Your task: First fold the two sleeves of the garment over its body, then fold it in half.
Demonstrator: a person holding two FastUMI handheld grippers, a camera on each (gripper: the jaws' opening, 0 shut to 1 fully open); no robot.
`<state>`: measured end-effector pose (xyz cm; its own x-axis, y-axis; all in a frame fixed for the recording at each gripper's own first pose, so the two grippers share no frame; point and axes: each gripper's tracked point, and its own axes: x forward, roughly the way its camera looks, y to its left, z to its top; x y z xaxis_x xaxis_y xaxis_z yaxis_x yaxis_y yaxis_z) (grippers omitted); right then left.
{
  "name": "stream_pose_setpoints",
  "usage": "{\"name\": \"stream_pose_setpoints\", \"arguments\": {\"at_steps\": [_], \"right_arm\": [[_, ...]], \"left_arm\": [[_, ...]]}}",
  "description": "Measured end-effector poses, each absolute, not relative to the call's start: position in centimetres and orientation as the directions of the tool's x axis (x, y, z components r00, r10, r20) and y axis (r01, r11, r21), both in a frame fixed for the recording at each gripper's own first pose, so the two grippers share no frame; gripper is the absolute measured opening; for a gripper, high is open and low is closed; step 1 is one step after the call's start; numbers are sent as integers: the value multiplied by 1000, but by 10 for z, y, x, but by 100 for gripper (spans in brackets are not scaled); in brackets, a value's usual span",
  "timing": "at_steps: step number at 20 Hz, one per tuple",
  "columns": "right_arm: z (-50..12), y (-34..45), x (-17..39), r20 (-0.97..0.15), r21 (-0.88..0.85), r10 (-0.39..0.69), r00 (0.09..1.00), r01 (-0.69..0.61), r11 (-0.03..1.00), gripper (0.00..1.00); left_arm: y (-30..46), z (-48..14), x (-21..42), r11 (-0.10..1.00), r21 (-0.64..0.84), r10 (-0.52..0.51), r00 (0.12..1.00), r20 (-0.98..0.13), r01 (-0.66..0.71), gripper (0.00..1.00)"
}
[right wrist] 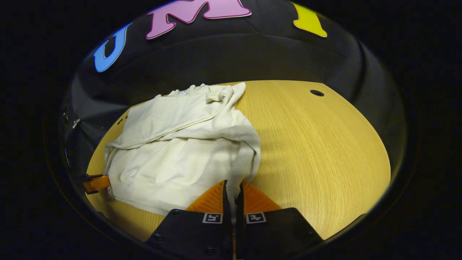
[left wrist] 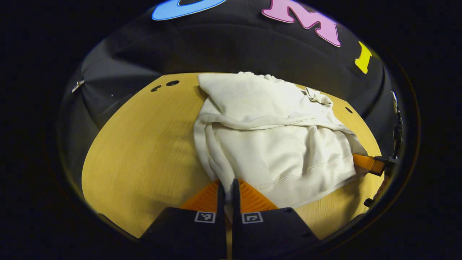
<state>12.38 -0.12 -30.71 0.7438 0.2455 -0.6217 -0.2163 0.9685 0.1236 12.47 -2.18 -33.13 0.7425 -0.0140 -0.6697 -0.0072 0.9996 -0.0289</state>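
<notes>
Closest in the left gripper view, the left gripper (left wrist: 228, 189) is pinched narrow on a fold of the one cream garment (left wrist: 274, 144) at its near 6 o'clock hem. Likewise in the right gripper view, the right gripper (right wrist: 232, 190) is clamped on the garment's near corner. Both sleeves (right wrist: 187, 128) lie folded across the body. One garment rests on the wooden surface (right wrist: 317, 151), spreading toward 12 o'clock. No containers are present.
</notes>
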Motion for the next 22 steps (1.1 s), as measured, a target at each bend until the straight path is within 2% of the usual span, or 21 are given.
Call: {"name": "stream_pose_setpoints", "arguments": {"at_steps": [1, 5, 11, 16, 22], "right_arm": [[-309, -1, 126, -625, 127, 247, 741, -216, 968, 7], [-304, 2, 129, -630, 167, 247, 736, -183, 969, 7], [-274, 13, 152, -577, 221, 272, 770, -173, 960, 6], [-246, 35, 182, -520, 262, 294, 802, -178, 949, 6], [-198, 53, 248, -403, 287, 288, 869, -180, 941, 6]], "left_arm": [[-24, -331, 124, 999, -46, -20, 747, -664, -14, 7], [-26, -326, 123, 996, -86, -40, 743, -668, -23, 6], [-28, -285, 139, 981, -185, -68, 795, -602, -57, 6], [-34, -246, 173, 974, -224, -86, 850, -520, -38, 6], [-20, -198, 234, 964, -262, -67, 906, -418, -49, 6]]}}
